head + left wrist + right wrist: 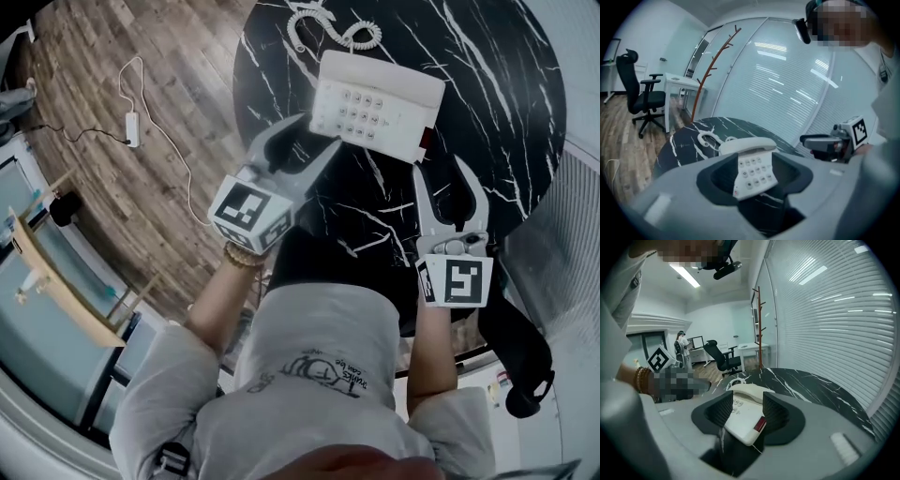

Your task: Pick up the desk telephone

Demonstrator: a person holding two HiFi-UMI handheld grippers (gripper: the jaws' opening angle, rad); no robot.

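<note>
The white desk telephone (375, 103) lies on the round black marble table (497, 112), handset on its cradle, its coiled cord (333, 28) trailing at the far side. My left gripper (305, 142) is open, just short of the phone's near left corner. My right gripper (443, 183) is open too, below the near right corner with its red patch. In the left gripper view the telephone (752, 164) shows through the gap between the jaws, untouched. The right gripper view frames the phone's (743, 416) near corner between the ribbed pads (776, 411), apart from them.
A white power strip (132, 128) with its cable lies on the wood floor left of the table. A black office chair (644, 98), a white desk (682, 82) and a coat stand (712, 70) stand beyond the table. Blinds (825, 324) run along the right.
</note>
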